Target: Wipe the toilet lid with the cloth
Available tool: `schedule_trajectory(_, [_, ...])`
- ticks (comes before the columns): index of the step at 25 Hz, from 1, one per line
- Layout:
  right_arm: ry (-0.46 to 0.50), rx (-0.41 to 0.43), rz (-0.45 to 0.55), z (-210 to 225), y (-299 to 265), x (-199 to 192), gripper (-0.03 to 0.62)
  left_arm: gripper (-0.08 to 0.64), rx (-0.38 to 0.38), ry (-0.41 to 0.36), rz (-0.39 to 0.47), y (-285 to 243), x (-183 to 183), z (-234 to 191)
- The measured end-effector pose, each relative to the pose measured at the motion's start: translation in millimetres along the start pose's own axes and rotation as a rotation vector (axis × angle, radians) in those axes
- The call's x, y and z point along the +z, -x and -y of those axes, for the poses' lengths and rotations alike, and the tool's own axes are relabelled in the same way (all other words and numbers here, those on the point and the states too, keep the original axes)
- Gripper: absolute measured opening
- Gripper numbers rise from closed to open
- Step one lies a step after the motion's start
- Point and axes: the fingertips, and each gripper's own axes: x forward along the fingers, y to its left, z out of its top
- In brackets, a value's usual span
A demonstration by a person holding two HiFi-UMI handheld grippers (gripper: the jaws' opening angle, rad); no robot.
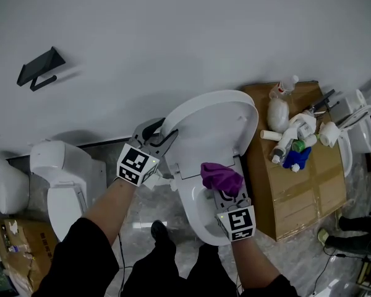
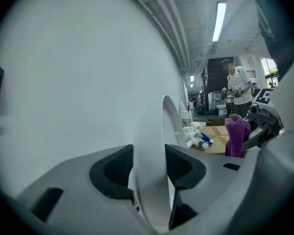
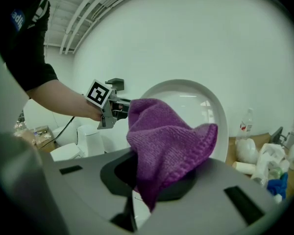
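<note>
The right gripper (image 1: 227, 195) has its jaws clamped on the purple cloth (image 1: 221, 177). The cloth sits bunched just in front of the raised toilet lid (image 1: 213, 125), above the bowl (image 1: 195, 218). The left gripper (image 1: 164, 136) is at the lid's left edge, its jaws apart, with that edge standing between them unpressed. Right of the lid, a cardboard box (image 1: 300, 193) carries white bottles (image 1: 294, 132). Left of the lid stands 1 more toilet (image 1: 62, 178).
</note>
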Motion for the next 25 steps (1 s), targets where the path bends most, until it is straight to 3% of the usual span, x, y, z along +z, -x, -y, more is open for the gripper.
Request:
schedule_trajectory(8, [-0.042, 0.031, 0.059, -17, 31, 40, 0.055, 0.193, -0.049, 0.019, -0.001, 21, 4, 44])
schedule_trajectory(13, [-0.045, 0.071, 0.107, -29, 79, 78, 0.055, 0.223, -0.131, 0.102, -0.022, 44, 3, 94])
schedule_trajectory(16, [-0.042, 0.087, 0.136, -28, 109, 100, 0.055, 0.235, -0.160, 0.088, -0.066, 60, -3, 128])
schedule_trajectory(25, [-0.012, 0.179, 0.140, -7, 166, 107, 0.055, 0.256, -0.074, 0.051, -0.223, 102, -39, 216])
